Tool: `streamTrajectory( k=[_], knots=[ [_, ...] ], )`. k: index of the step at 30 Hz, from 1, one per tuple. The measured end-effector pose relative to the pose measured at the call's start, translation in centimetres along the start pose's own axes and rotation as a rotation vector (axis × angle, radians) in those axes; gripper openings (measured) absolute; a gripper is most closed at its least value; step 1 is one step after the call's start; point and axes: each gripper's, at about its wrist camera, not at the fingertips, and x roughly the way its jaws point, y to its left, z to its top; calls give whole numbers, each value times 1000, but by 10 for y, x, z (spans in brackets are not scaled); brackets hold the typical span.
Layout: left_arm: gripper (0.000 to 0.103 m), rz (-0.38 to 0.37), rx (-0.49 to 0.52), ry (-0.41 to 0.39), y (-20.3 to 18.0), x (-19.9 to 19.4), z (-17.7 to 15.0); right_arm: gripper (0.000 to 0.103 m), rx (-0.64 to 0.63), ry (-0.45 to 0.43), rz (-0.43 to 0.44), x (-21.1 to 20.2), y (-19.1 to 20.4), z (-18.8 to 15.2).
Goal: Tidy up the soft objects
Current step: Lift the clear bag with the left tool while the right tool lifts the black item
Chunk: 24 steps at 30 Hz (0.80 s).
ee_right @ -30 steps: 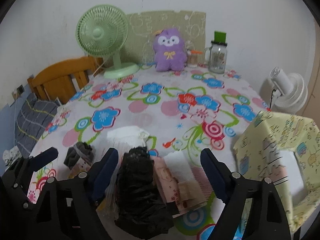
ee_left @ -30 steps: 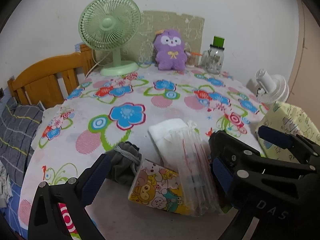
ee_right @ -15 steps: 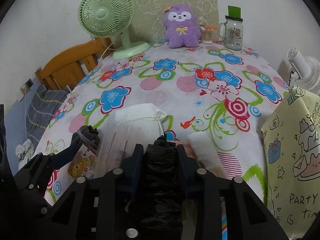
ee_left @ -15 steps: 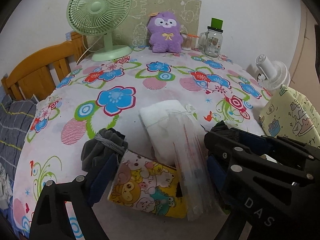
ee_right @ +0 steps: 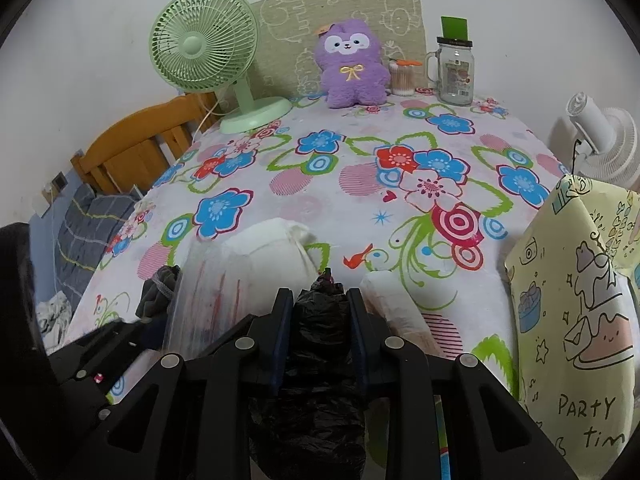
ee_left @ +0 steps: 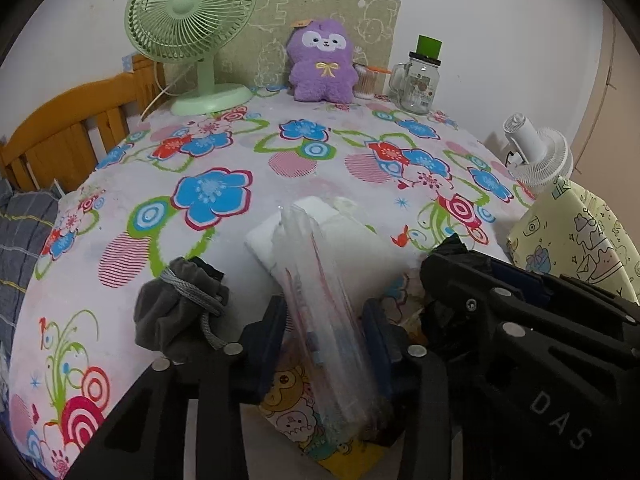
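Observation:
On the flowered tablecloth point(ee_left: 224, 152) lies a pile of soft things at the near edge. My left gripper point(ee_left: 323, 308) is closing, its pads pressing on a clear plastic bag point(ee_left: 320, 288) that lies over a cartoon-printed packet point(ee_left: 296, 412) and a white folded pack point(ee_left: 320, 236). A grey drawstring pouch point(ee_left: 176, 312) sits just to its left. My right gripper point(ee_right: 319, 296) is shut on a crumpled black plastic bag point(ee_right: 318, 344). The clear plastic bag point(ee_right: 208, 292) stands left of the right gripper and a pale wrapped pack point(ee_right: 396, 304) lies to its right.
A yellow party gift bag point(ee_right: 576, 320) stands at the right edge. At the back are a green desk fan point(ee_left: 192, 28), a purple plush toy point(ee_left: 322, 64), and a glass jar mug point(ee_left: 418, 80). A white fan point(ee_left: 536, 152) stands right; a wooden bed frame point(ee_left: 60, 128) left.
Both grippers went from wide open to closed: the right on the black bag first, then the left on the clear bag. The left gripper also moved slightly forward and down.

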Motion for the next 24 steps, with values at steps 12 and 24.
streamTrajectory(
  k=[12, 24],
  knots=[
    [23, -4, 46, -23, -18, -14, 1, 30, 2, -29, -19, -14, -3, -1],
    [19, 16, 73, -65, -32, -44, 9, 30, -1, -76, -17, -43, -1, 2]
  ],
)
